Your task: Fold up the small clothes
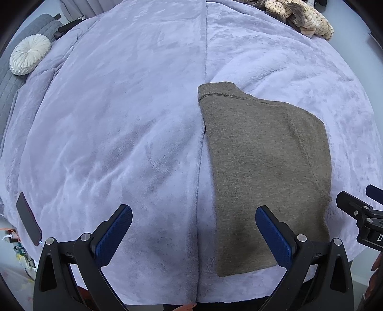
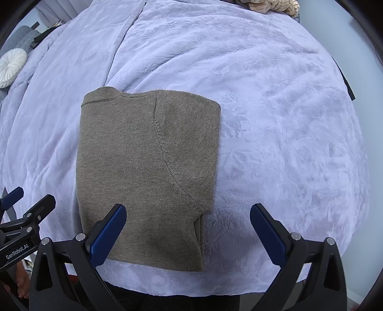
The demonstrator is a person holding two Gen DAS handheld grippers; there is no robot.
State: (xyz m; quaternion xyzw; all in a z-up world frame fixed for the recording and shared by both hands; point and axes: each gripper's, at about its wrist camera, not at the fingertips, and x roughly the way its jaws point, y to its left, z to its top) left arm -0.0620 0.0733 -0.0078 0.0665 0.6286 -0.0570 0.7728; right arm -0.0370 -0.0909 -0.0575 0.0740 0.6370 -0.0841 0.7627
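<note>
Two hand-held grippers hang over the near edge of a bed, jaws spread wide and empty: the left gripper (image 1: 194, 223) straddling the near left edge of a taupe knit sweater (image 1: 261, 172), the right gripper (image 2: 188, 221) over its near right corner. The sweater lies flat on the lavender plush blanket (image 1: 119, 134), already folded lengthwise into a narrow panel, collar pointing away. By the look of it, the next move is a pinch on the two near hem corners, then a carry toward the collar. Farther off sit a round white cushion (image 1: 30, 54) and a heap of striped clothes (image 1: 299, 16).
</note>
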